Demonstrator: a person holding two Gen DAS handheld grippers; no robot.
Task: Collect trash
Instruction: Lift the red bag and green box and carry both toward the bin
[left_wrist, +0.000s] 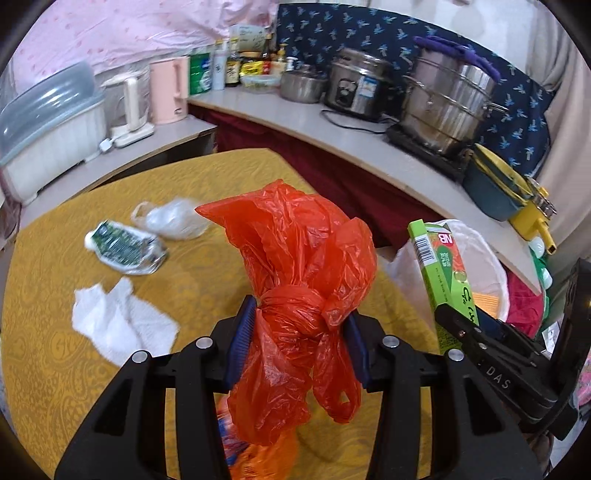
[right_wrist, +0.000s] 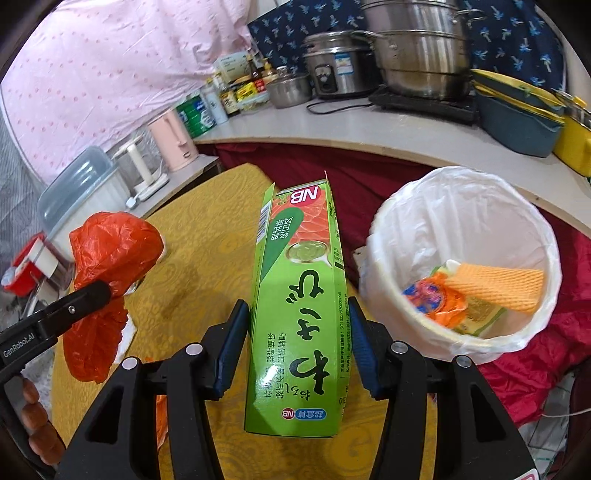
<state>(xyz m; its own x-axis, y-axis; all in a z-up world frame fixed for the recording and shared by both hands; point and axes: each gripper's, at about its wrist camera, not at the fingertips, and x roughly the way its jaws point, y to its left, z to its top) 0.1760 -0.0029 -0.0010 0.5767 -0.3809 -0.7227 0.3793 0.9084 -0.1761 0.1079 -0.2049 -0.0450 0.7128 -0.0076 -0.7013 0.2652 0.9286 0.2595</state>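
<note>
My left gripper (left_wrist: 301, 328) is shut on a knotted orange plastic bag (left_wrist: 295, 258) and holds it above the yellow table (left_wrist: 55, 369). My right gripper (right_wrist: 295, 339) is shut on a green carton (right_wrist: 303, 295), held above the table's right edge beside the white-lined trash bin (right_wrist: 461, 206). The bin holds an orange foam net (right_wrist: 498, 288) and wrappers. On the table lie a white tissue (left_wrist: 118, 325), a green-and-white wrapper (left_wrist: 122, 247) and a clear plastic bag (left_wrist: 173, 221). The carton (left_wrist: 447, 273) and bin (left_wrist: 476, 251) show at right in the left wrist view; the orange bag (right_wrist: 110, 258) shows at left in the right wrist view.
A counter (left_wrist: 332, 125) behind the table carries steel pots (left_wrist: 450, 99), a rice cooker (left_wrist: 358, 85), bottles and a pink kettle (left_wrist: 170, 88). A dish container (left_wrist: 48, 125) stands at left. Red cloth (right_wrist: 535, 362) lies around the bin.
</note>
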